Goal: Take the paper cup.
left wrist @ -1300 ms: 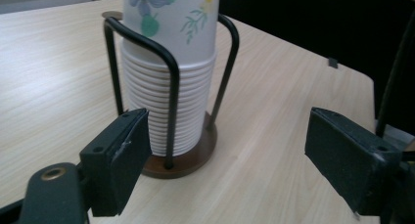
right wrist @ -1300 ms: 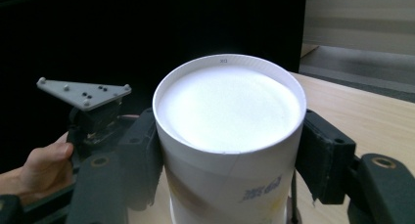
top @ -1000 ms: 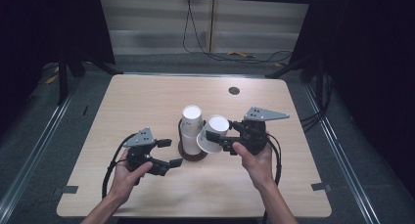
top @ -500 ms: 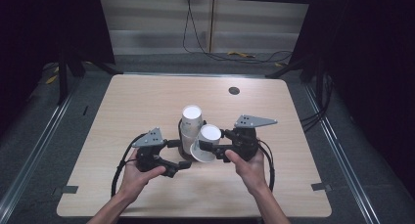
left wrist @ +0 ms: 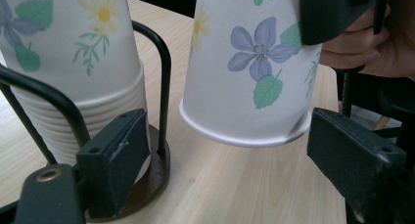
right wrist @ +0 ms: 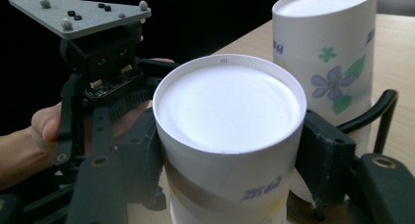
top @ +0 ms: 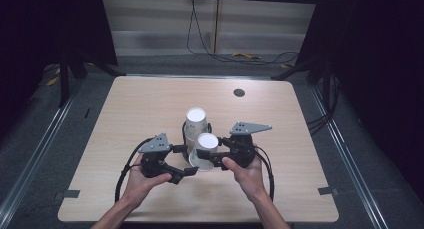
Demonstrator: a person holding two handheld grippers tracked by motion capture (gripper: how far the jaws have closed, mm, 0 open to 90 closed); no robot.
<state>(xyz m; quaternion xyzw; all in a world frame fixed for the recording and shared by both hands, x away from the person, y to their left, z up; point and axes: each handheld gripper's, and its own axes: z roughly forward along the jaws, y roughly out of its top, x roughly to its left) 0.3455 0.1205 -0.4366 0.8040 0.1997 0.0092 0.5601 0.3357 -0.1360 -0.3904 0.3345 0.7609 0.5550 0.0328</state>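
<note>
A flowered paper cup (top: 205,153) hangs upside down just above the table, its white base up. My right gripper (top: 208,158) is shut on its sides; in the right gripper view both pads press the cup (right wrist: 227,136). My left gripper (top: 184,160) stands open with its jaws either side of the cup's lower rim (left wrist: 244,131), not touching it. A stack of upside-down cups (top: 195,121) sits in a black wire holder (left wrist: 164,87) right behind and to the left of the held cup.
The holder's brown round base (left wrist: 151,185) rests on the light wooden table (top: 140,109). A small dark round hole (top: 239,92) lies near the far right of the table. Cables trail from both grippers toward the near edge.
My right gripper has come down and toward the near left with the cup, which now stands base up. The left gripper has edged right, so its jaws flank the cup's rim.
</note>
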